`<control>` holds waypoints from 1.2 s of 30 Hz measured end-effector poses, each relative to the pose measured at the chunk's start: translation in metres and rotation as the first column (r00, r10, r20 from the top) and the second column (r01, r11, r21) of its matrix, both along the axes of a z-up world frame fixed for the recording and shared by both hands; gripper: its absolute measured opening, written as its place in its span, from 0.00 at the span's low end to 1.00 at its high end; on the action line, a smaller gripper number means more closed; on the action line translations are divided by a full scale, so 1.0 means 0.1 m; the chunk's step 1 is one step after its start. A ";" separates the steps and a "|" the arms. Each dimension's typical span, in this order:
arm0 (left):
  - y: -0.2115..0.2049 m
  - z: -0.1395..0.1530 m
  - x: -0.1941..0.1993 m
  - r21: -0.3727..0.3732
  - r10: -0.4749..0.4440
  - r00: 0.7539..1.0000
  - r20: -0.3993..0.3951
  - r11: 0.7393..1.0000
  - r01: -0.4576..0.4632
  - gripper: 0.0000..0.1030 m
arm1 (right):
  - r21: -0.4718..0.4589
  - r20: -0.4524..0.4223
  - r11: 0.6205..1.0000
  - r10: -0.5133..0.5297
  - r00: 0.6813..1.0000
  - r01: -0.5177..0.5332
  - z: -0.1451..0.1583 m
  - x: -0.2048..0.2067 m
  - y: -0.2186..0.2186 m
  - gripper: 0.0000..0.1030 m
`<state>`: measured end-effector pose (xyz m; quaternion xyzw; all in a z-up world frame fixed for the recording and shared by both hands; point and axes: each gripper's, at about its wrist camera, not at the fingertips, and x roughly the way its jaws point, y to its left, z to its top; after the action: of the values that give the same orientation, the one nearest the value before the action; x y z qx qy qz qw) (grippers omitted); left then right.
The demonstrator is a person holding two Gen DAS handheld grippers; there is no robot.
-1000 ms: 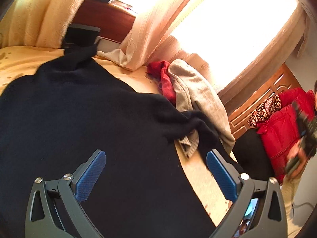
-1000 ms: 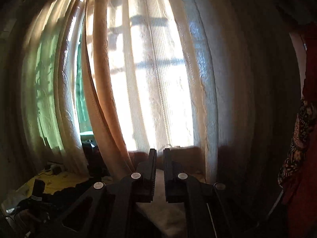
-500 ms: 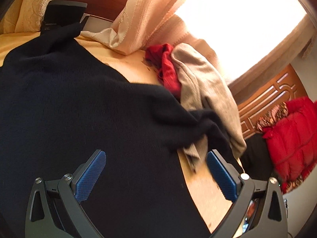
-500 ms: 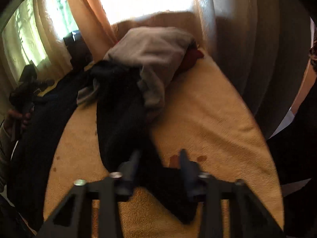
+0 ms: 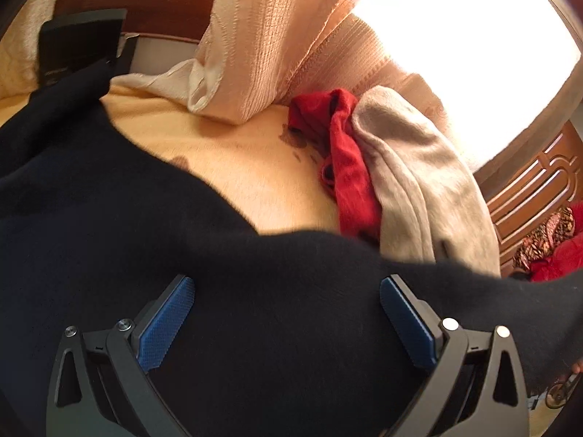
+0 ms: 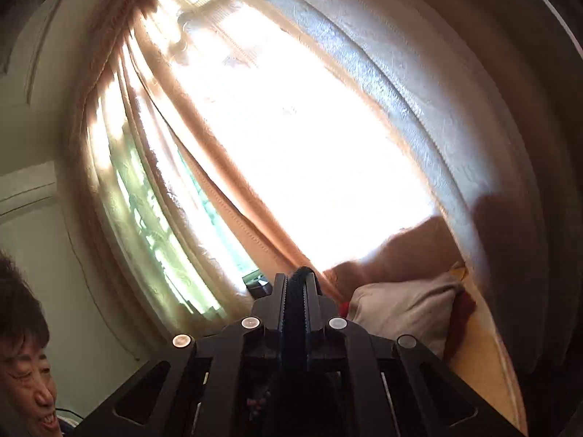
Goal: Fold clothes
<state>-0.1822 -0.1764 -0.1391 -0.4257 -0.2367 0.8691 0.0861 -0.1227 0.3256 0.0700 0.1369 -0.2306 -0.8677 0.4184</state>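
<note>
A dark navy sweater [image 5: 109, 218] lies spread over the yellow bed cover [image 5: 233, 153] in the left wrist view. One sleeve of the sweater is stretched across to the right, lifted off the bed. My left gripper [image 5: 288, 313] hovers open just above the sweater, with nothing between its blue pads [image 5: 164, 324]. My right gripper [image 6: 296, 284] points level toward the window and is shut on a strip of the navy sweater [image 6: 297, 313], which sticks up between the jaws. A grey garment [image 5: 411, 182] and a red garment [image 5: 342, 153] lie bunched beyond the sweater.
Peach curtains [image 5: 262, 36] hang against a bright window and drape onto the bed. A wooden headboard [image 5: 528, 182] stands at the right with red clothing [image 5: 557, 255] beside it. A black box [image 5: 80, 43] sits at the bed's far edge. A person's head [image 6: 22, 364] shows at the lower left.
My right gripper dipped to the sweater sleeve on the bed, shut on it and swung up level toward the window. The sleeve now stretches across the left view. My left gripper moved forward and lower.
</note>
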 end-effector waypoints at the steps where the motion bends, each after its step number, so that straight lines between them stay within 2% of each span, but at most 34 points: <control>1: 0.01 -0.01 -0.04 -0.008 0.009 1.000 -0.007 1.000 -0.009 0.99 | 0.014 0.006 1.000 -0.013 1.000 0.013 0.00 -0.04 -0.01 0.08; 5: 0.05 -0.02 -0.14 -0.025 0.035 0.999 -0.024 0.999 -0.035 0.99 | 0.013 0.090 0.999 -0.035 0.995 0.034 -0.22 -0.25 -0.03 0.08; 7: 0.03 0.00 -0.12 -0.008 0.020 0.999 -0.025 1.000 -0.020 0.99 | 0.006 0.142 0.999 -0.044 0.989 0.043 -0.37 -0.35 -0.03 0.08; 11: -0.19 0.02 0.10 0.122 0.041 0.999 -0.022 0.992 -0.038 0.99 | -0.021 0.234 0.998 -0.046 0.971 0.052 -0.63 -0.48 0.02 0.08; 14: -0.41 0.06 0.32 0.203 0.079 0.997 -0.016 0.976 -0.074 0.99 | -0.061 0.241 0.998 -0.016 0.971 0.031 -0.60 -0.47 -0.07 0.08; 17: -0.65 0.13 0.58 0.238 0.128 0.992 -0.024 0.964 -0.119 0.99 | -0.087 0.178 0.995 0.055 0.983 -0.040 -0.34 -0.36 -0.36 0.08; 19: -0.79 0.23 0.76 0.237 0.154 0.987 -0.044 0.961 -0.139 0.99 | -0.078 0.134 0.991 0.119 0.984 -0.110 -0.15 -0.29 -0.74 0.08; 23: -1.12 0.42 1.20 0.216 0.214 0.972 -0.100 0.958 -0.189 0.99 | -0.002 0.105 0.962 0.272 0.956 -0.273 0.02 -0.28 -1.79 0.08; 26: -1.40 0.47 1.55 0.222 0.278 0.953 -0.122 0.943 -0.247 0.99 | 0.052 0.140 0.917 0.386 0.912 -0.396 -0.03 -0.28 -2.70 0.08; 28: -1.61 0.46 1.79 0.242 0.334 0.935 -0.118 0.923 -0.299 0.99 | 0.104 0.180 0.873 0.455 0.872 -0.477 -0.12 -0.27 -3.35 0.08; 31: -1.90 0.41 2.08 0.260 0.405 0.907 -0.112 0.893 -0.367 0.99 | 0.215 0.255 0.762 0.560 0.788 -0.611 -0.41 -0.24 -4.32 0.09; 32: -1.99 0.39 2.16 0.260 0.426 0.898 -0.110 0.884 -0.388 0.99 | 0.270 0.293 0.726 0.564 0.772 -0.633 -0.54 -0.20 -4.58 0.10; 34: -2.14 0.32 2.27 0.253 0.453 0.887 -0.086 0.871 -0.420 0.99 | 0.371 0.369 0.639 0.564 0.739 -0.673 -0.80 -0.11 -5.09 0.24; 35: -2.20 0.29 2.31 0.251 0.462 0.884 -0.072 0.866 -0.432 0.99 | 0.408 0.376 0.617 0.558 0.739 -0.673 -0.89 -0.07 -5.20 0.46; 36: -2.25 0.25 2.34 0.248 0.470 0.881 -0.058 0.861 -0.443 0.99 | 0.412 0.364 0.623 0.557 0.747 -0.665 -0.94 -0.06 -5.18 0.61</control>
<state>0.0520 -0.4018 -0.1144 -0.2931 -0.4232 0.8552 -0.0606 -0.1291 -0.1929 -0.0238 0.4011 0.0311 -0.6822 0.6106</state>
